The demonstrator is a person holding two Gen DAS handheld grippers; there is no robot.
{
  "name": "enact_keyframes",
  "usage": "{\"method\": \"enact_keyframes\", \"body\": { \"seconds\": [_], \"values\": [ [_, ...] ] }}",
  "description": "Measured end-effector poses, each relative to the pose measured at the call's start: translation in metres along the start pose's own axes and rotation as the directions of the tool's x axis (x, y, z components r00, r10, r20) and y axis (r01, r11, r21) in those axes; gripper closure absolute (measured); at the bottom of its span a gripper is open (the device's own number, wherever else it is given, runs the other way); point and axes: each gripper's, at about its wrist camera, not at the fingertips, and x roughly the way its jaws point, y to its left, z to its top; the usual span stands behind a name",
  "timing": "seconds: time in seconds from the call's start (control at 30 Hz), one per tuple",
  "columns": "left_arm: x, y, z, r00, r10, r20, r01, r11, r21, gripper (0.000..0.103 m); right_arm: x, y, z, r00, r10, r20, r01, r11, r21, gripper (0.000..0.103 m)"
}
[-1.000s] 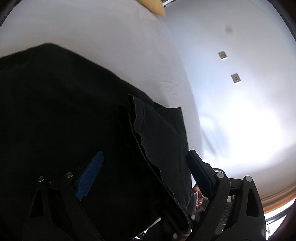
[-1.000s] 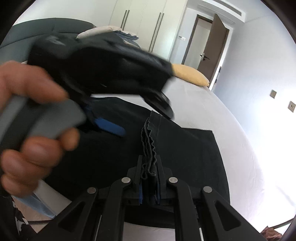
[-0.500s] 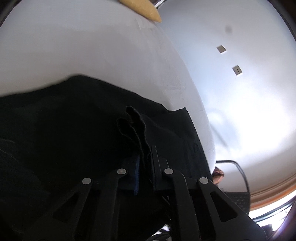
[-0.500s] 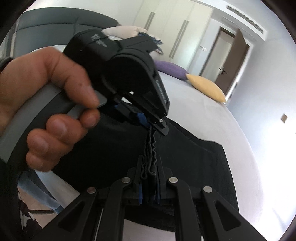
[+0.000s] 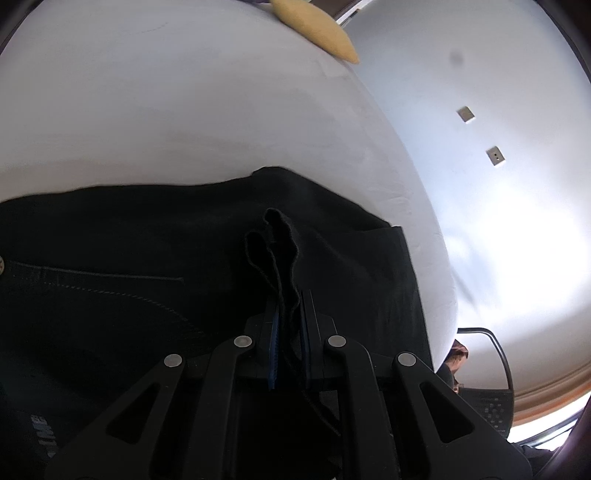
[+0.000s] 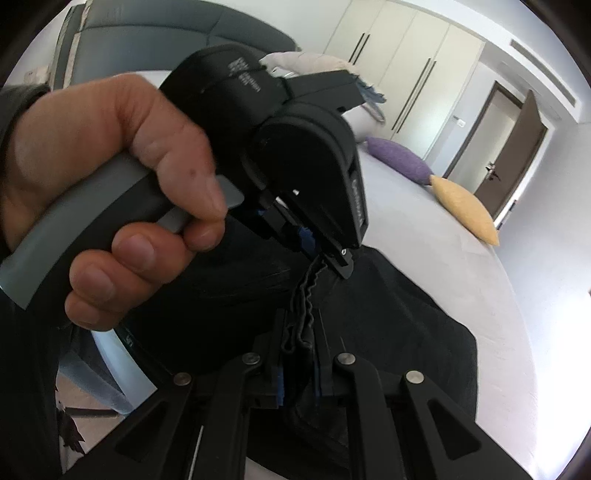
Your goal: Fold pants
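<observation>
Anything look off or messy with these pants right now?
Nothing damaged. The black pants lie on the bed, but the hem edge pinched by the left gripper and the right gripper is bunched and wavy.

Bed [image 5: 184, 110] sheet bare across upper half of left wrist frame; passage open there. Yellow pillow [image 5: 314, 29] at top edge, purple pillow [image 6: 399, 162] beside it in right wrist view. Left gripper [image 6: 325, 254] and hand [image 6: 110, 177] crowd the left of the right wrist frame, just above the right gripper [image 6: 299, 354].
</observation>
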Motion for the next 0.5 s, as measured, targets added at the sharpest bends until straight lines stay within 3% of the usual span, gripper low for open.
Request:
{"method": "enact_keyframes", "body": {
  "seconds": [0.2, 0.4, 0.5],
  "values": [
    [0.007, 0.028, -0.018, 1.0, -0.001, -0.006, 0.001, 1.0, -0.013, 0.094, 0.006, 0.009, -0.008, 0.999, 0.017, -0.038, -0.018, 1.0, -0.009, 0.091],
    [0.019, 0.022, -0.031, 1.0, 0.014, -0.01, -0.014, 1.0, -0.001, 0.093, 0.016, 0.014, -0.016, 0.996, 0.049, -0.075, -0.051, 0.999, -0.017, 0.088],
    [0.016, 0.023, -0.035, 1.0, 0.023, -0.001, -0.023, 1.0, -0.005, 0.092, 0.021, 0.002, -0.01, 0.993, 0.084, -0.078, -0.082, 0.996, 0.028, 0.076]
  ]
}}
